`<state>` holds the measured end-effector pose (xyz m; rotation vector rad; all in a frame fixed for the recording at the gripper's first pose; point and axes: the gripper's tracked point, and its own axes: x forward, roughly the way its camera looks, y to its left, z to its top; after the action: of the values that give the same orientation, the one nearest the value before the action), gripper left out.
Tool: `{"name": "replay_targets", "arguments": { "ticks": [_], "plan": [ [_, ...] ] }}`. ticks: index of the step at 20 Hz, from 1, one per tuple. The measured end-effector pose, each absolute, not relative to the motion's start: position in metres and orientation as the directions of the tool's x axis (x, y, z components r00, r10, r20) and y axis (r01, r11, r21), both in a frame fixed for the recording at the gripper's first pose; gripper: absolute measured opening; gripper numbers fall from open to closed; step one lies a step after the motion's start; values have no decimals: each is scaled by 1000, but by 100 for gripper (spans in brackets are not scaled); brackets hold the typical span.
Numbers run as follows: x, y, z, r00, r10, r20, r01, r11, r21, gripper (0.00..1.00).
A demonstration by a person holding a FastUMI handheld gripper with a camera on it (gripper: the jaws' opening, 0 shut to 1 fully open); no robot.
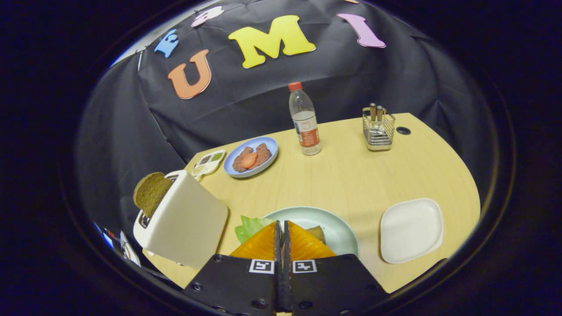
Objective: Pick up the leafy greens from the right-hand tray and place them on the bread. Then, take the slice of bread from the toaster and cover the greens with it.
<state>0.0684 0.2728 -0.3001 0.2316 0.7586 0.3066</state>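
Observation:
My gripper (pixel 281 224) hangs over the pale green plate (pixel 338 228) near the table's front edge. Its fingers are pressed together, and the leafy greens (pixel 249 228) stick out from under the left finger, reaching past the plate's left rim. A bit of brown bread (pixel 317 233) on the plate shows just right of the right finger. The white toaster (pixel 184 219) stands to the left of the plate, tilted in this view, with a dark bread slice (pixel 151 192) poking up from its slot. The white square tray (pixel 410 230) to the right of the plate is bare.
Beyond the plate, a blue plate (pixel 251 157) with brown patties and a red slice sits next to a small condiment tray (pixel 210 161). A water bottle (pixel 304 120) and a wire cutlery holder (pixel 378 129) stand at the table's far side, by the black cloth wall.

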Motion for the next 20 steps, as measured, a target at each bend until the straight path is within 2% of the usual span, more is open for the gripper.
{"name": "replay_targets", "arguments": {
  "ticks": [3, 6, 7, 8, 11, 13, 20],
  "plan": [
    [72, 262, -304, 688, 329, -647, -180, 941, 288, 2],
    [73, 253, -303, 701, 312, -641, -187, 948, 257, 15],
    [74, 250, -302, 703, 305, -643, -189, 951, 244, 29],
    [73, 248, -300, 707, 300, -641, -192, 953, 235, 36],
    [73, 237, -287, 744, 259, -616, -182, 966, 186, 84],
    [74, 231, -272, 775, 232, -588, -175, 973, 153, 94],
    [60, 227, -196, 875, 151, -460, -161, 987, 16, 97]
  ]
}}
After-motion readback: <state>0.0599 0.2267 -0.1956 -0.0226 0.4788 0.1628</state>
